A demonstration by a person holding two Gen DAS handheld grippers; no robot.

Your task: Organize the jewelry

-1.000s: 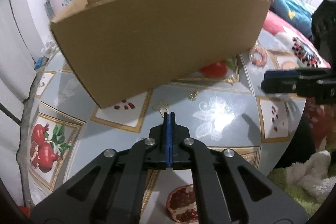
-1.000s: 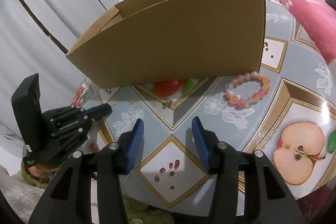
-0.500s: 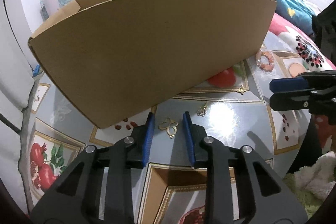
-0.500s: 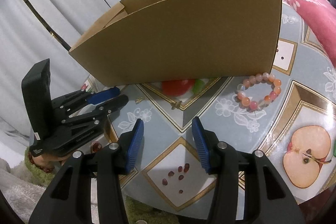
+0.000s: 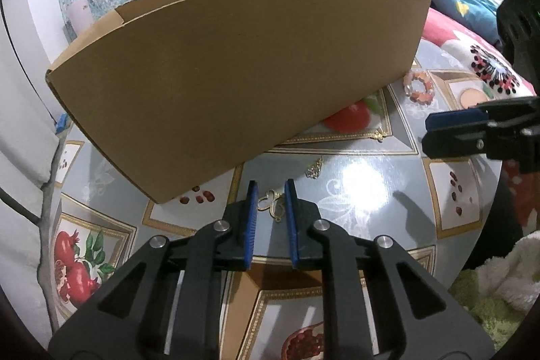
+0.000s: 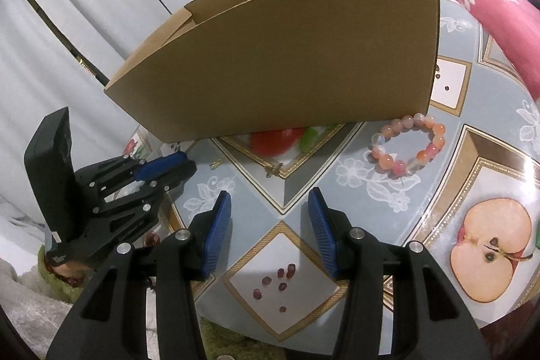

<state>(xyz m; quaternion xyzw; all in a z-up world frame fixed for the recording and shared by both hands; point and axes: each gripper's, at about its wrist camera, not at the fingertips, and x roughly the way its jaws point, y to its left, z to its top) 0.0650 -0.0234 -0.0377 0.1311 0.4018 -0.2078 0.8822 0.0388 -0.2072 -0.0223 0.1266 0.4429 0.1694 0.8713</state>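
now the left tool (image 5: 271, 191) is closing around a small gold charm (image 5: 271, 200) lying on the table (image 5: 371, 191) by the cardboard box (image 5: 236, 73), not yet pinching it. the right tool (image 6: 270, 201) stays spread and empty, near the bead bracelet (image 6: 408, 144).

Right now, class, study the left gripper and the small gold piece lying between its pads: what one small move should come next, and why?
Probably finish closing the left gripper on the gold pendant. Its jaws are closing, the pendant lies on the tablecloth between the blue pads, which do not yet press it, and the cardboard box stands open just behind. The right gripper hangs open and idle.
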